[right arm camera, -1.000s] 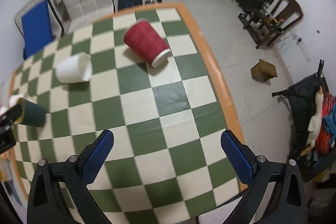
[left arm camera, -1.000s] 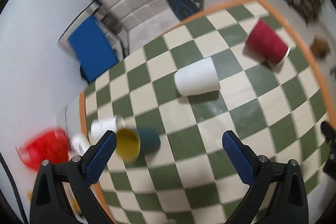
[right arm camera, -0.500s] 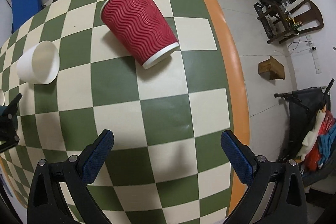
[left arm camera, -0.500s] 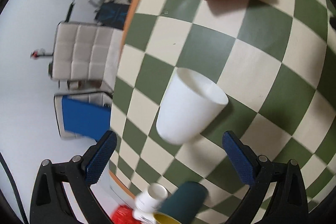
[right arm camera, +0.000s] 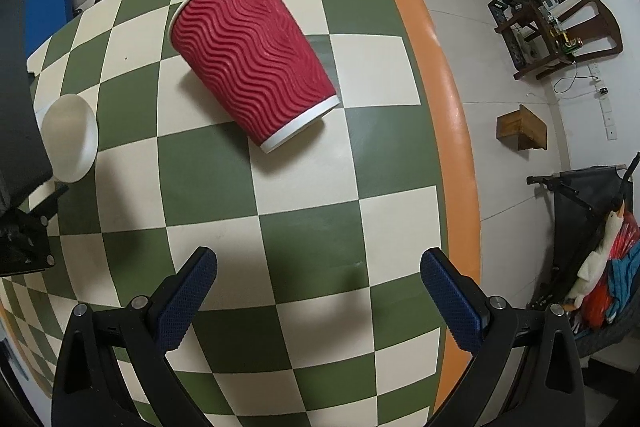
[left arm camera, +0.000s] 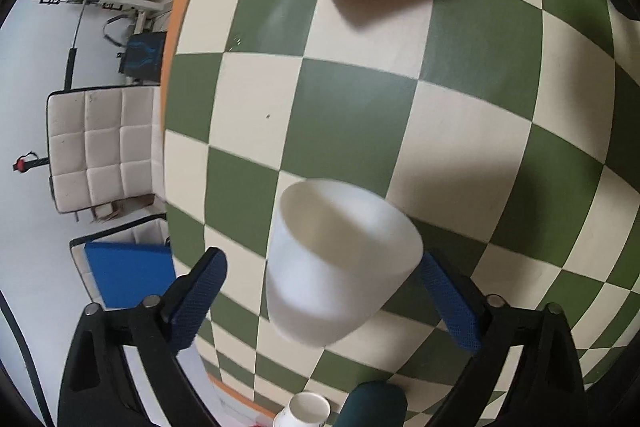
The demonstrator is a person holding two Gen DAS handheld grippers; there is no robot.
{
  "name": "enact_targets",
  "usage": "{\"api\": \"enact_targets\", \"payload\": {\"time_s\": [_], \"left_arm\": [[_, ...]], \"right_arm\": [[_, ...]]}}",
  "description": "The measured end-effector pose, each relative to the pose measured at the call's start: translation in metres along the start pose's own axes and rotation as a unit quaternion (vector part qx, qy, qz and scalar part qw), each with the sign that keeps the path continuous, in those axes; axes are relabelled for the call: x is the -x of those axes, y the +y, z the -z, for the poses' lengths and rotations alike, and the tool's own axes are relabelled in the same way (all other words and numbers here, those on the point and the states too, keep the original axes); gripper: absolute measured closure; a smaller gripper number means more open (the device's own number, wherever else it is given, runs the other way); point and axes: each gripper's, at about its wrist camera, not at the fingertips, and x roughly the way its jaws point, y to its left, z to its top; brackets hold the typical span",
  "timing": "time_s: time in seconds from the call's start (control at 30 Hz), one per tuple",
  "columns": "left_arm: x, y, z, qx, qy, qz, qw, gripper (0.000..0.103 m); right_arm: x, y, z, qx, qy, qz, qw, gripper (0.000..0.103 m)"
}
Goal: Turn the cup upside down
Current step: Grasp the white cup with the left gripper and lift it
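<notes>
- Left gripper (left arm camera: 320,291): jaws wide, nothing clamped. White cup (left arm camera: 336,267) sits between the blue pads; the right pad (left arm camera: 448,301) is just beside the wall, the left pad (left arm camera: 196,301) is clear of it. No contact that I can confirm.
- Change over the last second: the left wrist view went from a far, level look at the table to a rolled, close-in one. The white cup was mid-table a second ago, ahead of the jaws half a second ago, and now fills the gap between them. Reads as approach done, squeeze next.
- Right gripper (right arm camera: 318,291): also wide open and empty. It has closed in on the red cup (right arm camera: 252,67), which has grown in its view, but the cup is still well ahead of the pads.
- Task state: neither cup flipped yet. Both lie on their sides on the checkered table (right arm camera: 304,247).
- White cup: smooth, plain, tapered, mouth open toward the far side. Looks thin-walled, so I'd expect it to flex under a hard pinch.
- Red cup: wavy ribbed sleeve, white rim (right arm camera: 300,125), tapered. Ribs should give grip.
- Pads: blue, dimpled mesh texture on black arms.
- Table: flat green and cream squares, orange border (right arm camera: 448,107). Rounded cups on their sides could roll when nudged.
- Near edge, left view: dark teal cup (left arm camera: 376,401) and small white cup (left arm camera: 306,409), partly cut off.
</notes>
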Motion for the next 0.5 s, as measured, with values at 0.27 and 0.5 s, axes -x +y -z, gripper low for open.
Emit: {"api": "enact_targets", "payload": {"time_s": [0.27,0.5], "left_arm": [[-0.0022,-0.0064,-0.0005,-0.004,-0.01,0.008,0.9999,0.03],[0.0012,-0.0016,0.0037,0.039,-0.02,0.032,0.9985,0.031]], "right_arm": [[-0.0009,-0.001,-0.0045,0.007,0.003,0.007,1.0,0.0],[-0.0044,-0.0028,-0.0081,0.007,0.006,0.005,1.0,0.0]]}}
